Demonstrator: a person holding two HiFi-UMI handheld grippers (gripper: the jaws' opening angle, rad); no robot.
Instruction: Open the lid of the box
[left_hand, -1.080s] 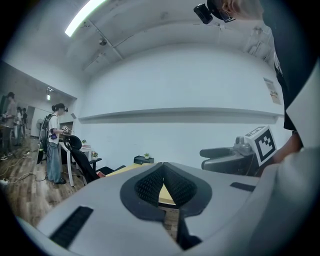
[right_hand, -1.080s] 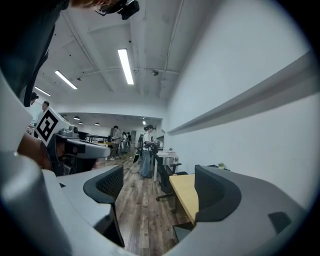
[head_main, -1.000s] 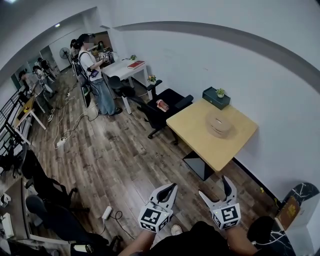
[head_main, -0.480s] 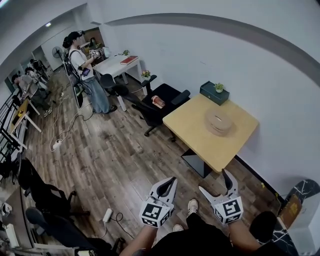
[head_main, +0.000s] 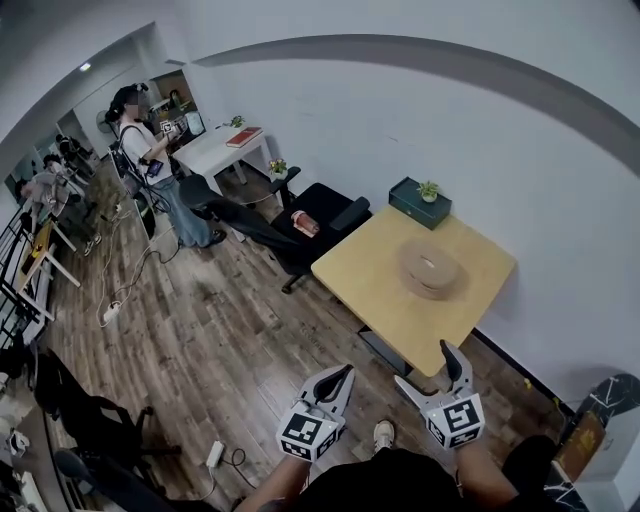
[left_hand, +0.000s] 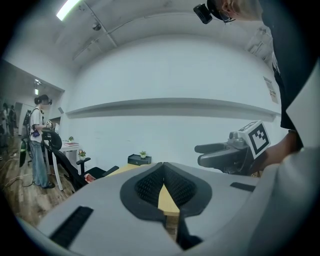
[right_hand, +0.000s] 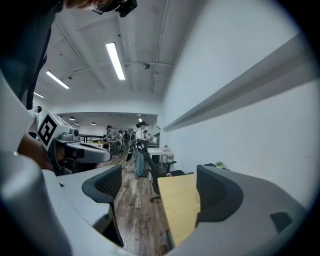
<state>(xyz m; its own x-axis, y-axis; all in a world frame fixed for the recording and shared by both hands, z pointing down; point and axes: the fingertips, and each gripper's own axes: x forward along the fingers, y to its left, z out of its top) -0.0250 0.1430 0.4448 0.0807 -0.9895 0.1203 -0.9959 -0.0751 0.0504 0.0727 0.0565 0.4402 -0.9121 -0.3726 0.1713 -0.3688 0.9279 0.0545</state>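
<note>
Wood table (head_main: 370, 285) w/ round box (head_main: 430, 275) lies far ahead, so I'm only approaching: left gripper (head_main: 335, 380) pinched closed & empty, right gripper (head_main: 425, 366) spread wide w/ nothing in it; next I need to get within reach of the lid (head_main: 432, 263).

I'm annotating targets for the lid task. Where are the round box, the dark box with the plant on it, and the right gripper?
round box (head_main: 430, 268): head view, centre of its lid.
dark box (head_main: 412, 206): head view, its near side wall.
right gripper (head_main: 422, 364): head view, midway between its spread fingertips.
</note>
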